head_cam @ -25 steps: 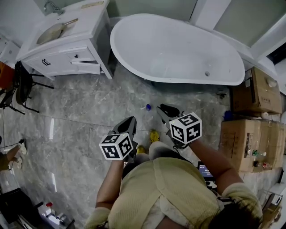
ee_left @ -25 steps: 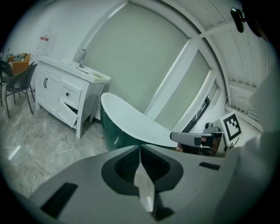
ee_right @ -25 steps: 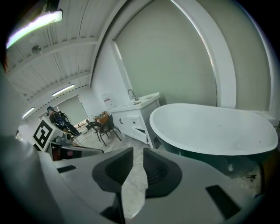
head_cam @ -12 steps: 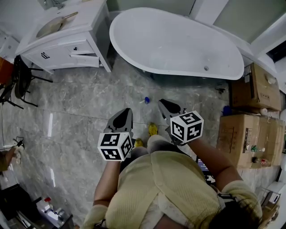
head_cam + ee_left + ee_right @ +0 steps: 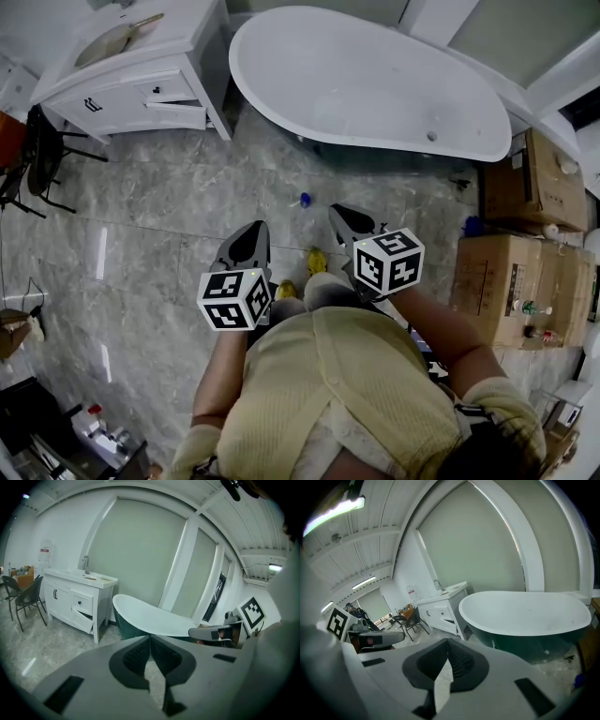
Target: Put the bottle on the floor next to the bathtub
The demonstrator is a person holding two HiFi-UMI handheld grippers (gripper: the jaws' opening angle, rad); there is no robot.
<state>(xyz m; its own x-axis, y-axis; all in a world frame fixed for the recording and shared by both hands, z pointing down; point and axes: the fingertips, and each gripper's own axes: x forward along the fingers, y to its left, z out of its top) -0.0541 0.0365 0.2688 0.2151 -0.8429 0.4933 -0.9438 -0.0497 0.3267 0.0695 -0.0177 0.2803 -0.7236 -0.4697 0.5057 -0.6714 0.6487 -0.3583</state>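
Both grippers hung above the grey marble floor (image 5: 159,225), aimed toward 12 o'clock at the white bathtub (image 5: 366,89). On my left gripper (image 5: 251,230) the fingers (image 5: 136,656) were pressed together at the tips, with nothing between them. The jaws of the right gripper (image 5: 342,214) had just been closing, and its fingers (image 5: 464,660) met, likewise empty.

The bottle (image 5: 305,200), a small thing with a blue cap, sat on the floor apart from both grippers and near the tub's near side. It lay at about 11 o'clock from the right gripper's tip and 1 o'clock from the left's. From my steep overhead view it looked to be standing, long axis vertical and cap upward, though it was too small for me to be sure.

A white vanity cabinet (image 5: 141,89) stood at 10 o'clock beside the tub's left end. Cardboard boxes (image 5: 511,281) were stacked at 3 o'clock.
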